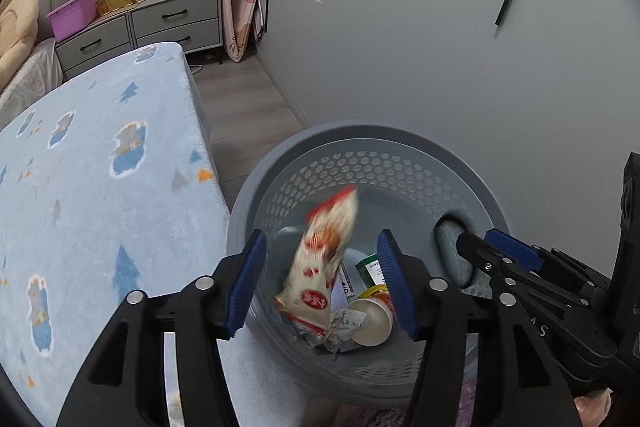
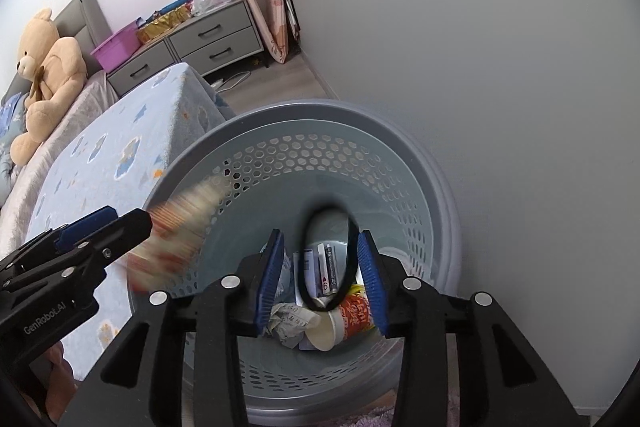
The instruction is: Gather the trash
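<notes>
Both grippers tilt down over the gray wastebasket (image 1: 360, 135); left gripper (image 1: 322, 283) parted, snack wrapper (image 1: 320, 259) loose between its fingers; right gripper (image 2: 320, 281) parted around a loose black ring (image 2: 348, 259) at 12 o'clock.

**Soft, even light; motion blur over the basket**

Both my views are evenly and fairly brightly lit by cool, diffuse light whose source I cannot place. Shadows are faint. The fisheye lenses bend straight lines and leave black corners around a round picture. Above the basket (image 1: 362, 135), the red-and-white wrapper (image 1: 320, 263) is smeared by motion, worse in my right view. The black ring (image 2: 328, 255) there is also soft. Things inside the basket look sharp.
</notes>
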The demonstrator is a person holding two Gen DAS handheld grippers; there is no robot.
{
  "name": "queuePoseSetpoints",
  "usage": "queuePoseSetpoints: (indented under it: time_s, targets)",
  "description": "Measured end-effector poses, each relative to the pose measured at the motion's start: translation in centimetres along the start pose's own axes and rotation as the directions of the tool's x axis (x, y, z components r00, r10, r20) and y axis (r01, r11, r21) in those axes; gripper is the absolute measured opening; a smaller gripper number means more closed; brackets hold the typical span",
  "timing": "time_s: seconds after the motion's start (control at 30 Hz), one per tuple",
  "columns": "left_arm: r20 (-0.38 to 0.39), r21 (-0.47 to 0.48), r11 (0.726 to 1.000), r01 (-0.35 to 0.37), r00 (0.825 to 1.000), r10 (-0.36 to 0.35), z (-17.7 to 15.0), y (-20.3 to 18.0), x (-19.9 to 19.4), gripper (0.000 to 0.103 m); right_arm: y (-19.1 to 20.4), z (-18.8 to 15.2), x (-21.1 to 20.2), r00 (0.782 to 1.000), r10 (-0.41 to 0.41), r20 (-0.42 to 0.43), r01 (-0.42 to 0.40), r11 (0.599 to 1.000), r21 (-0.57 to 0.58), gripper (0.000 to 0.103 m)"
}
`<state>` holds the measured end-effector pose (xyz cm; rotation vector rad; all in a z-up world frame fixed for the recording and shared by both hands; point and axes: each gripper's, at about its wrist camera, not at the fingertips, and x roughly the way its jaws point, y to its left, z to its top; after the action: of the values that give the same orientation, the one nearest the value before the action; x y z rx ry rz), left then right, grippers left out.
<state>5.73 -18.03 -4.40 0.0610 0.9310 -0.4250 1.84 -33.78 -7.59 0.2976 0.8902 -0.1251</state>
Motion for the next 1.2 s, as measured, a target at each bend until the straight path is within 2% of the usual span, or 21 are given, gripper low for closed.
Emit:
queuePoseSetpoints:
  time_s: [0.63, 1.0, 1.2]
  targets:
    - [0.019, -0.001, 1.0, -0.031, 0.999, 0.031, 0.1, 0.3, -0.9, 0.056, -0.2, -0.4, -0.8, 1.0, -0.005, 0.007, 0.005, 1.0, 0.016, 0.044]
    - [0.028, 0.003, 0.999, -0.052, 0.998, 0.052, 0.2, 0.1, -1.2, 0.063, -0.4, -0.4, -1.3, 1.0, -0.013, 0.019, 0.013, 1.0, 0.02, 0.051]
    - [0.038, 0.003, 0.997, -0.075, 0.996, 0.075, 0.2, 0.1, -1.5, 0.068, -0.4, -0.5, -1.6, 0.999, -0.018, 0.033, 0.017, 1.0, 0.022, 0.058]
